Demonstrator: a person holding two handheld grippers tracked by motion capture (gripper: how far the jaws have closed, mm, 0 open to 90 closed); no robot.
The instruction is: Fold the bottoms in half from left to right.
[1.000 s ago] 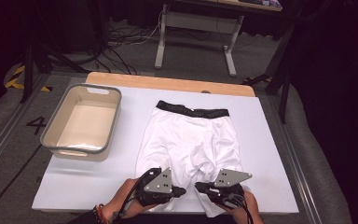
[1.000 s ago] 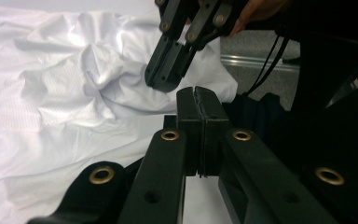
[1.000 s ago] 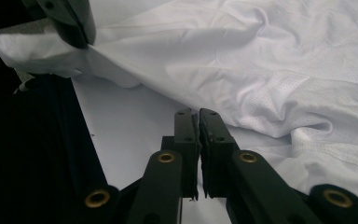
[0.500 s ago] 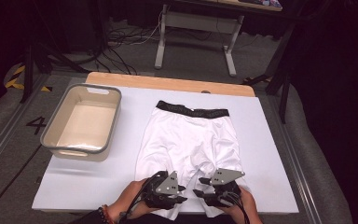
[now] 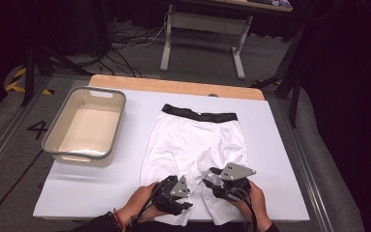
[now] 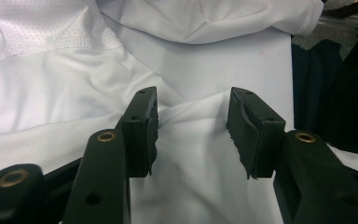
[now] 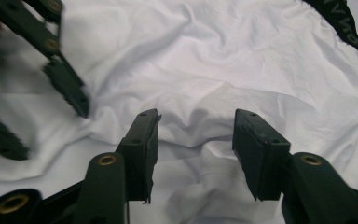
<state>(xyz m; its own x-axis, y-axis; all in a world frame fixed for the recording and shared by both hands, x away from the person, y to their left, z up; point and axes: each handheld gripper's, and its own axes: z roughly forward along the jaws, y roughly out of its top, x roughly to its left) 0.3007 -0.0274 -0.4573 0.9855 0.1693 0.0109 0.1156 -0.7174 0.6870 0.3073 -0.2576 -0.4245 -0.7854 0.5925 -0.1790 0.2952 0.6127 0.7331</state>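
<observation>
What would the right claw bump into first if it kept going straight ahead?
Probably the white shorts: the right claw stands open, low over rumpled fabric that rises just ahead. Depth is hard to judge.

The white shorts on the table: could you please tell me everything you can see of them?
The white shorts lie flat on the white table cover, black waistband away from the person, legs toward them. The fabric looks thin and smooth, with a finely perforated mesh panel, and is rumpled near the hems. The left tool and right tool rest over the leg ends, their jaws just opened, each with a fold of cloth between the pads, not pinched.
</observation>
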